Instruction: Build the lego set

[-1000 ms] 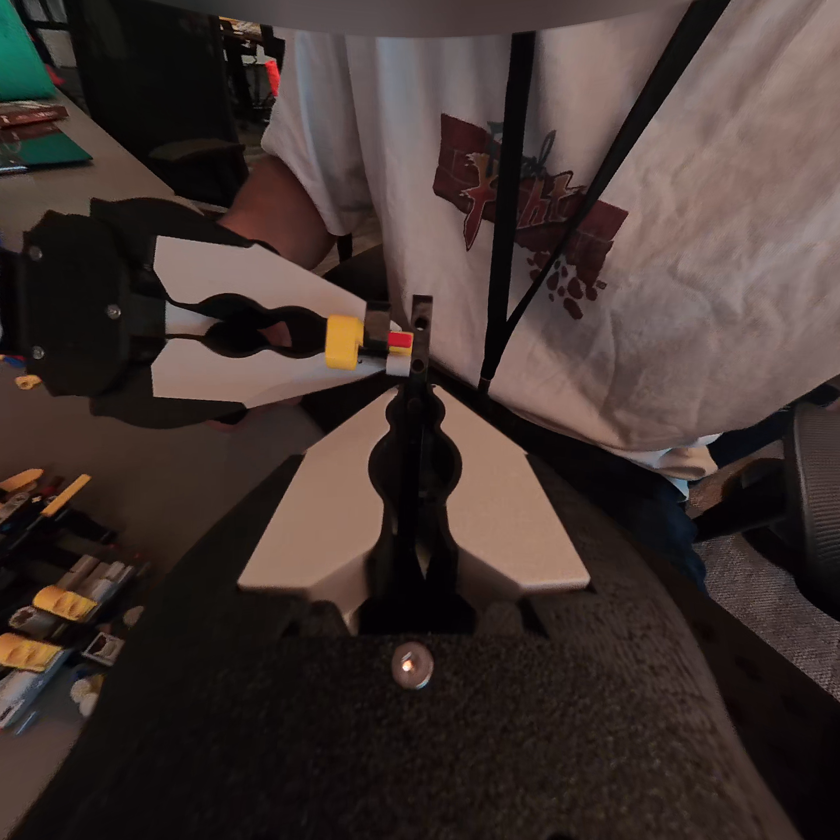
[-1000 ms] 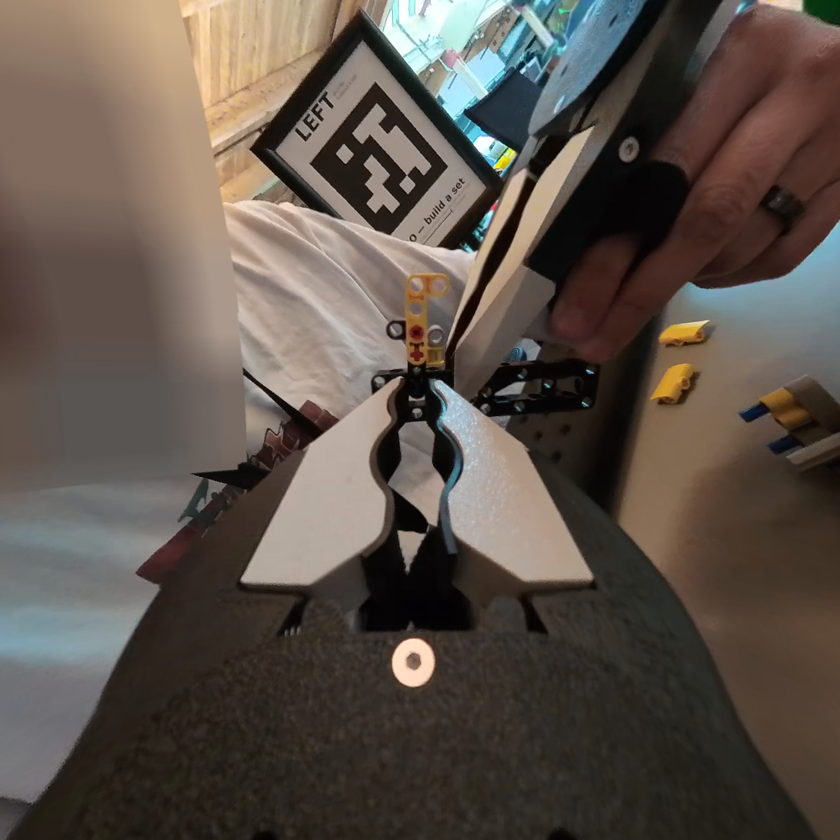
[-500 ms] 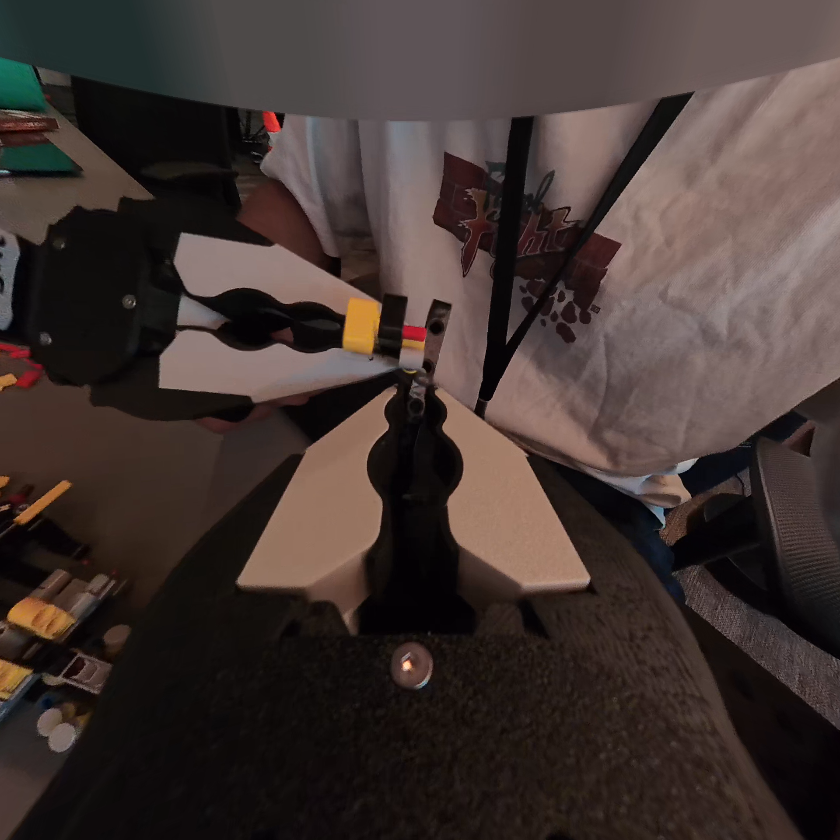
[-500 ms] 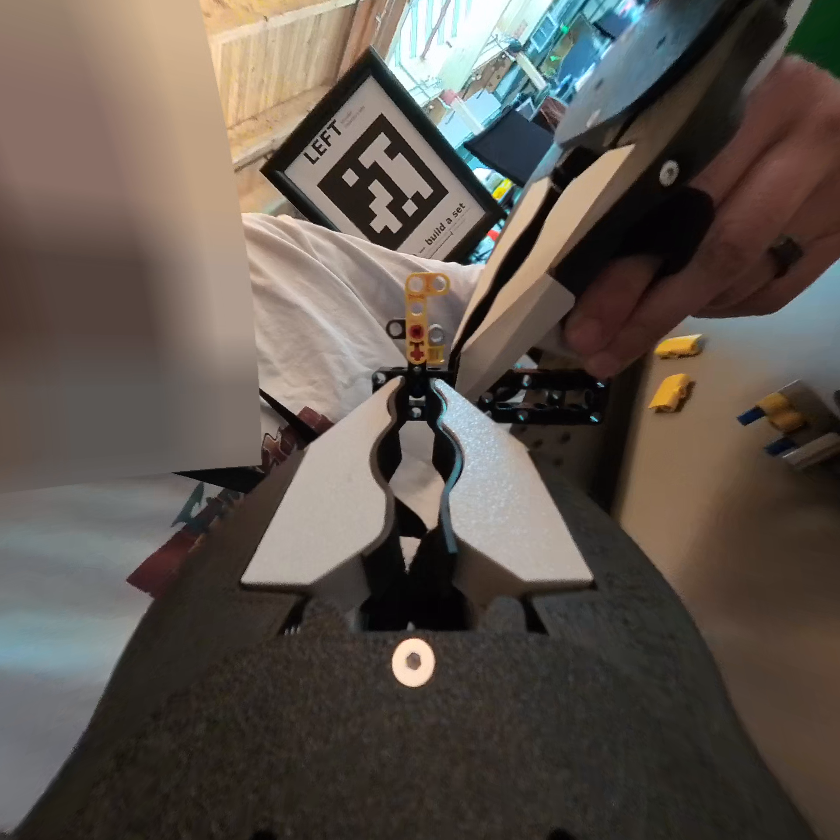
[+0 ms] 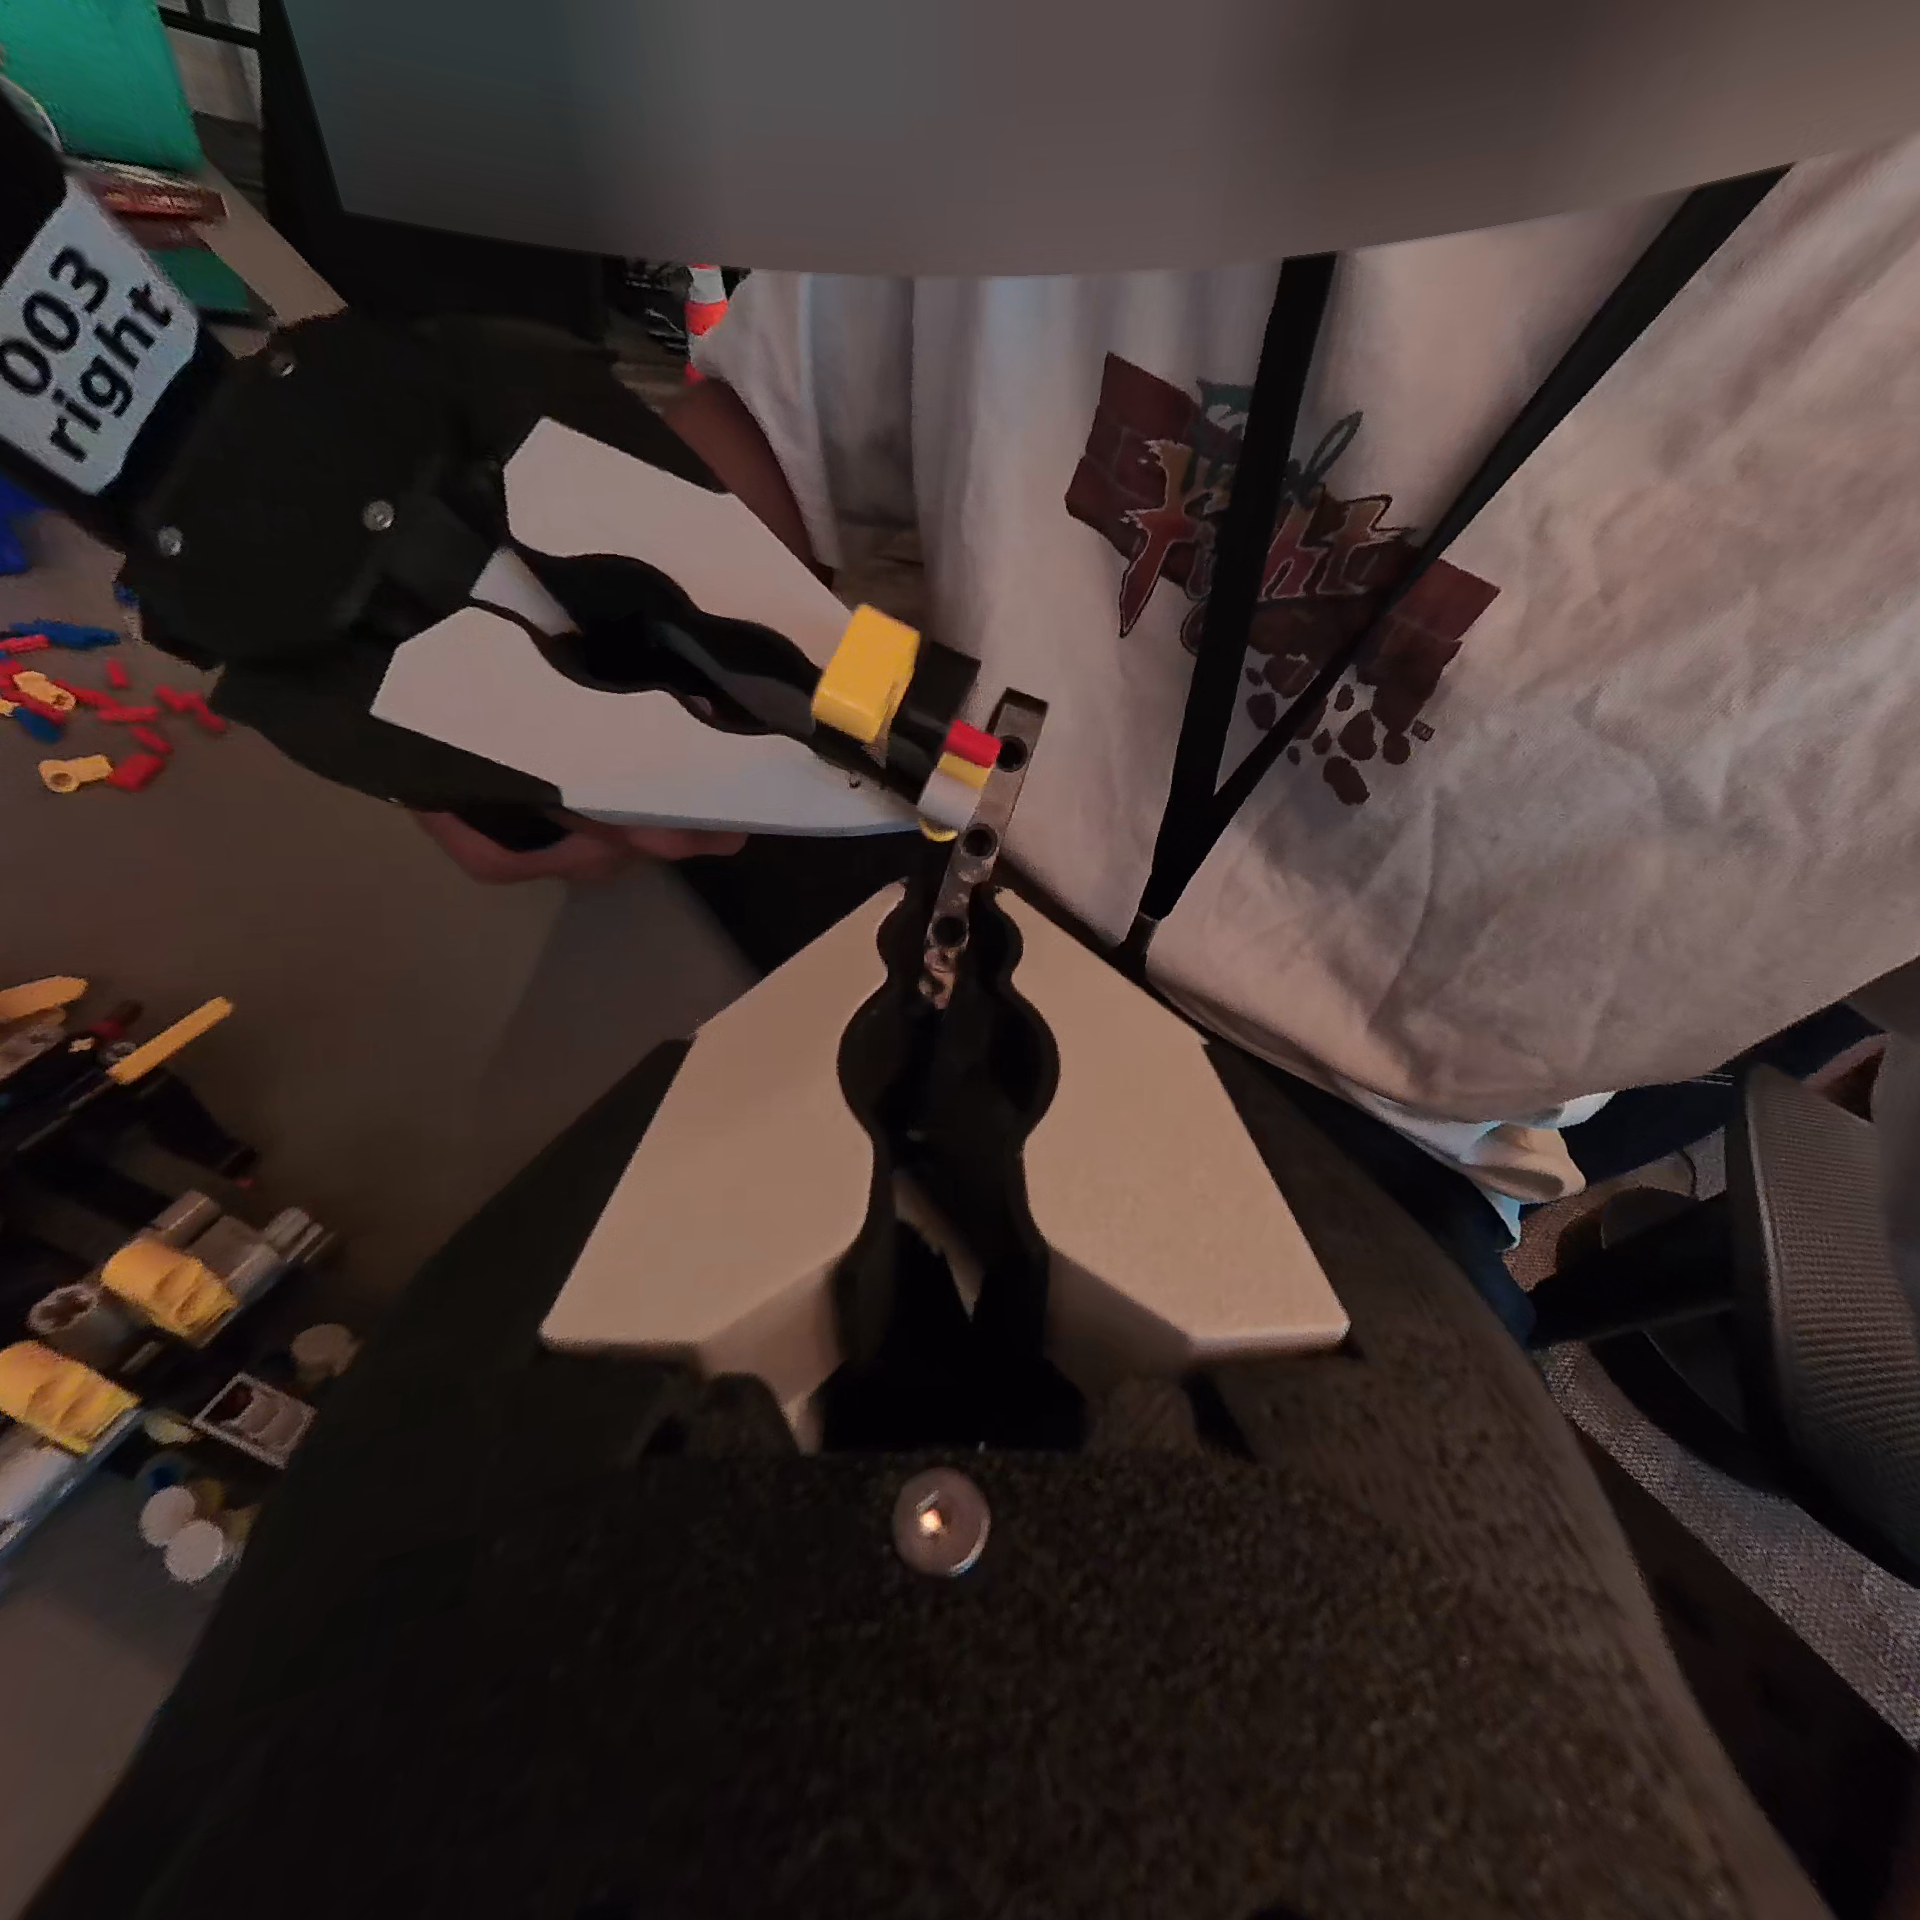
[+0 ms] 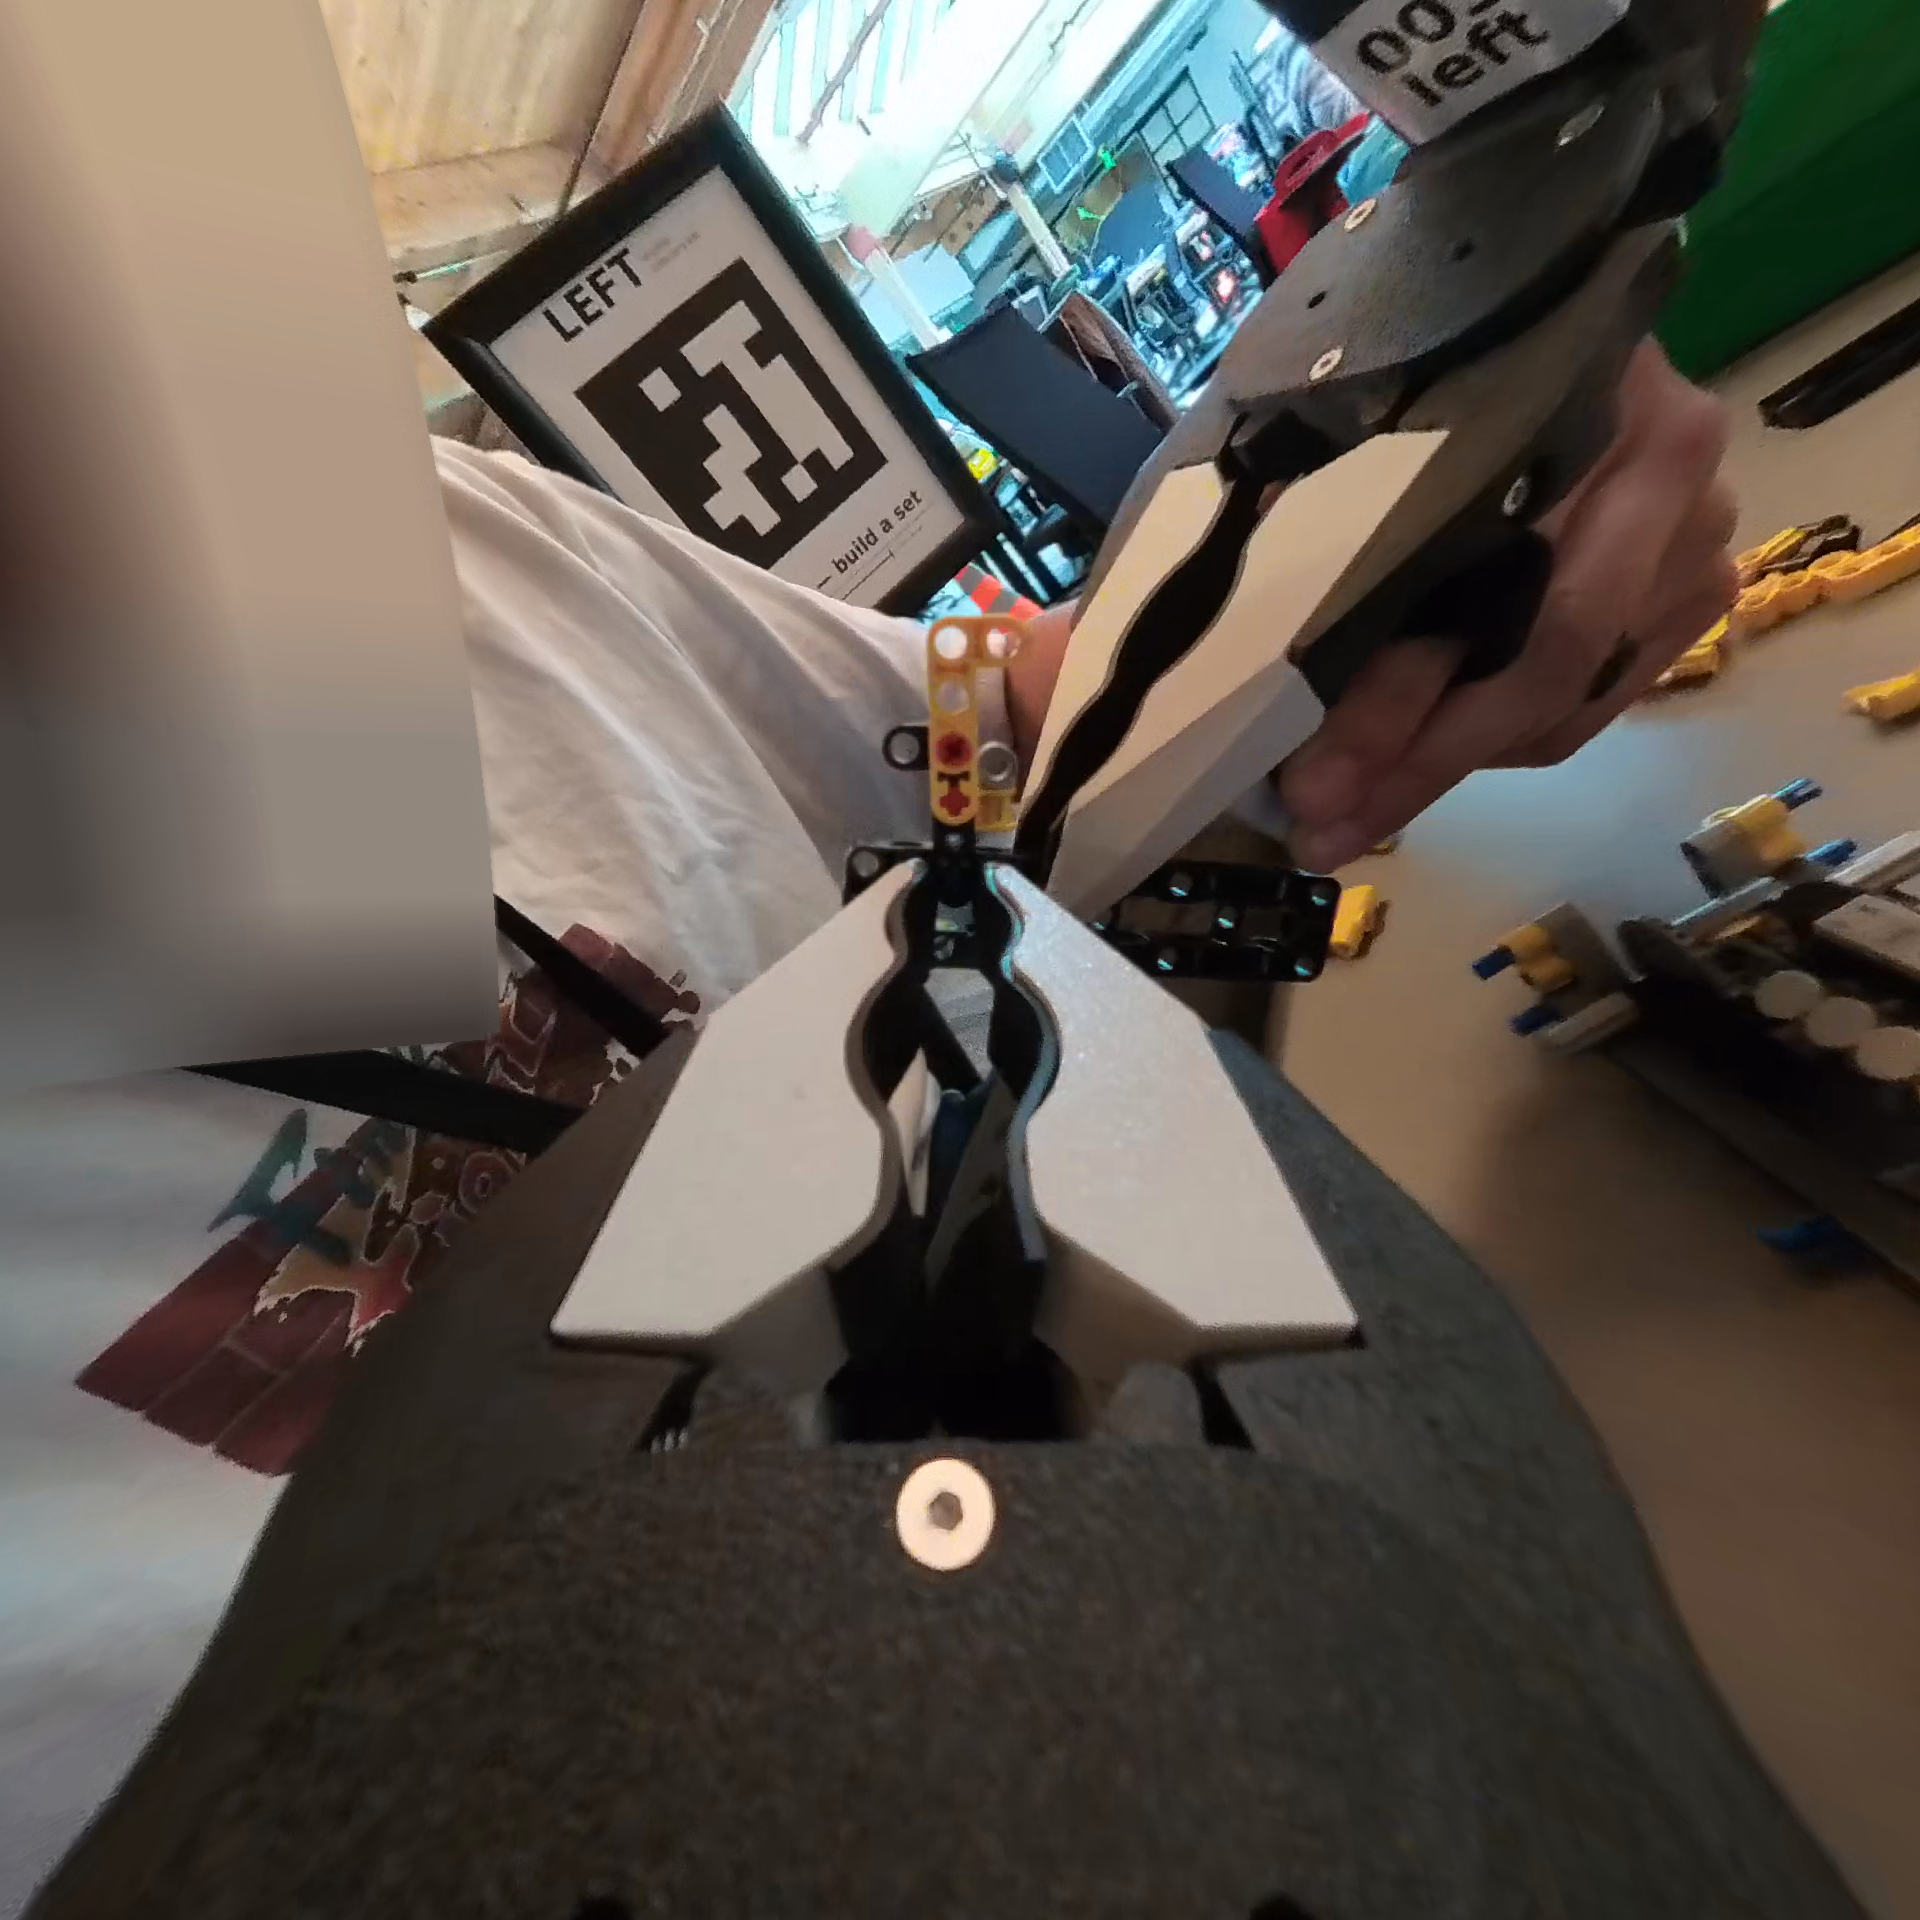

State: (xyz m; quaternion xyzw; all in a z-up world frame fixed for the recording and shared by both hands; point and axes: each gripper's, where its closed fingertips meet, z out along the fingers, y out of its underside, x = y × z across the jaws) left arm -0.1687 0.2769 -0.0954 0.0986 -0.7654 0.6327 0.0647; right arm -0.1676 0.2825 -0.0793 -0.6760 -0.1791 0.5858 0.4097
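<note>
In the left wrist view my left gripper (image 5: 951,914) is shut on a black holed frame piece (image 5: 982,831) that sticks up past its tips. My right gripper (image 5: 883,769) comes in from the left, shut on a small assembly (image 5: 868,675) of yellow, black, red and grey parts. The assembly's end touches the frame piece. In the right wrist view my right gripper (image 6: 951,883) grips the assembly's black base, and a yellow L-shaped beam (image 6: 956,707) stands above it. The left gripper (image 6: 1049,821) reaches down from the upper right, with the black frame (image 6: 1216,925) sticking out sideways below it.
A person in a white printed shirt (image 5: 1455,727) sits close behind both grippers. Loose yellow and grey parts (image 5: 156,1288) and small red and blue pieces (image 5: 94,696) lie on the table. A framed marker card (image 6: 727,416), yellow pieces (image 6: 1818,582) and a part-built grey block (image 6: 1558,956) show too. The grippers are tip to tip, or close to it. Left tips and right tips are each some 12 cm from the part-built grey block (image 6: 1558,956).
The right gripper has risen and tilted, so its assembly now slants down onto the frame piece. The left gripper has tilted too. Both stay shut and the parts stay together.
</note>
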